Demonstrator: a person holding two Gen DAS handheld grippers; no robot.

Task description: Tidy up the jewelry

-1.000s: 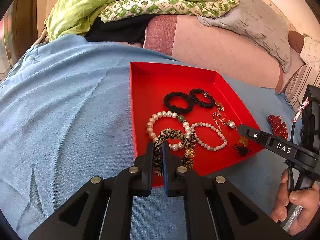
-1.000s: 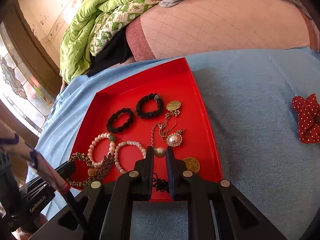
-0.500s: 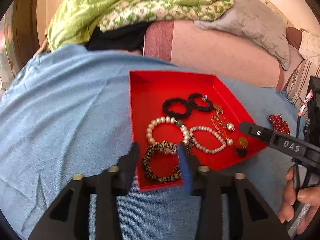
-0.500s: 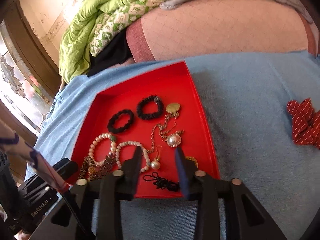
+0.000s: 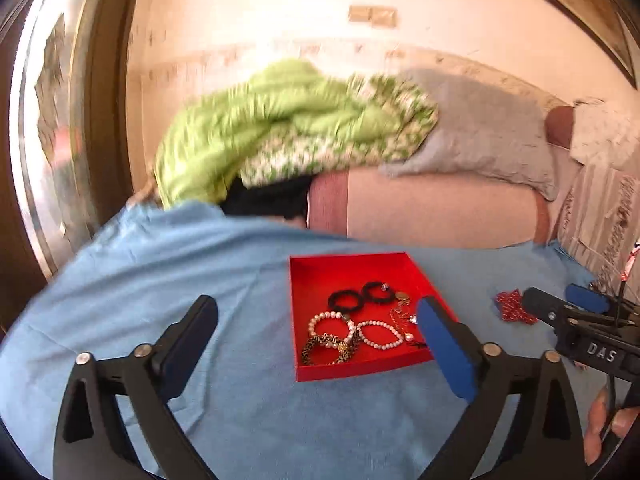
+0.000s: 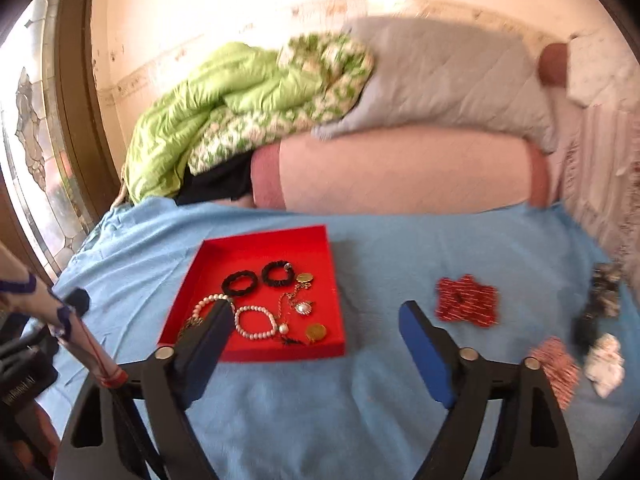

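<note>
**Two empty tongs above a filled tray; loose fabric pieces lie toward the right edge**

Two grippers, both with jaws spread wide and holding nothing, hang above the blue bedspread (image 6: 304, 412). The left gripper (image 5: 316, 344) frames the near-left part of the red tray (image 5: 344, 266); the right gripper (image 6: 316, 344) straddles the tray's near-right corner.

Inside the tray, counted from the right wrist view: two black scrunchies (image 6: 240, 283), side by side toward the middle; two pearl bracelets (image 6: 256, 322) in the near half; one leopard-print bracelet (image 5: 326, 348) in the near-left corner; one chain with pendants (image 6: 300, 300) along the right side; one gold coin-like piece (image 6: 316, 332) and one small dark tassel (image 6: 290, 341) by the near edge.

Outside the tray, on the bedspread toward its right edge: one red dotted bow (image 6: 466, 300), lying flat with its long axis roughly left to right, one red striped piece (image 6: 558, 364), one white piece (image 6: 606, 364) and one dark patterned piece (image 6: 606, 288); the last three are blurred and their nature cannot be told.

The bow lies ahead and to the right of the right gripper, just beyond its right finger, and well apart from the left gripper. If the bow is next to be tidied, the right gripper is judged the nearer.
</note>
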